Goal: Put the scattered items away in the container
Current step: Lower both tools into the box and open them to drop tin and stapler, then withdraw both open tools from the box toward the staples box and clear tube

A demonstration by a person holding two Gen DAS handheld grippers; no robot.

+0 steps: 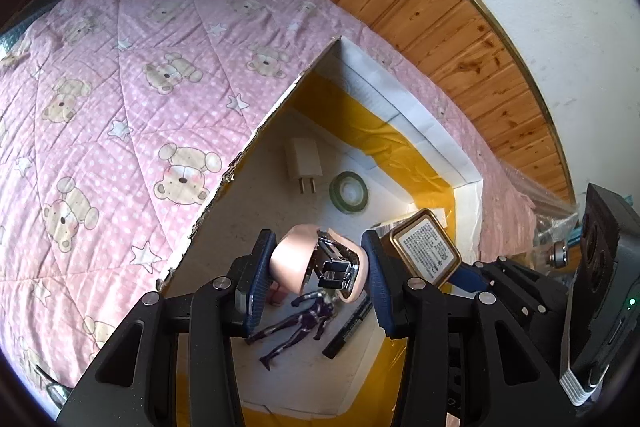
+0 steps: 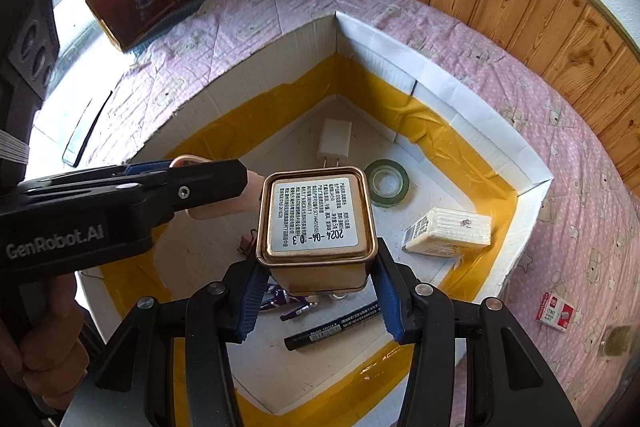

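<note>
Left wrist view: pinching a pink stapler [image 1: 316, 263] between the 2 blue pads of the left gripper [image 1: 318, 261], jaws spread wide but pressed on it at both ends. Long axis running pad to pad, dipping a little toward the right pad, metal underside turned up at the camera. Hanging over the floor of the cardboard box [image 1: 432, 131], clear of the rim, probably so a release drops it straight in. Directly below: a purple figure [image 1: 296, 323], so worth watching for a landing on top of it.

Right wrist view now: clamped on a gold tin [image 2: 316, 215] in the right gripper [image 2: 320, 267], pads against 2 opposite side walls, roughly half spread. Labelled base facing the camera, so long axis apparently in line with the fingers, lid end pointing down into the box. Also held above the box floor, just beside the stapler, not touching as far as can be told.

Further out, already lying inside: a white charger [image 2: 334, 141] near the far corner, a green tape roll [image 2: 387, 183], a white packet [image 2: 448, 229], a black marker [image 2: 332, 327] flat under the tin. Outside on the pink bedspread [image 2: 520, 87]: a small red-and-white carton [image 2: 554, 309], waiting its turn by the look of it.
</note>
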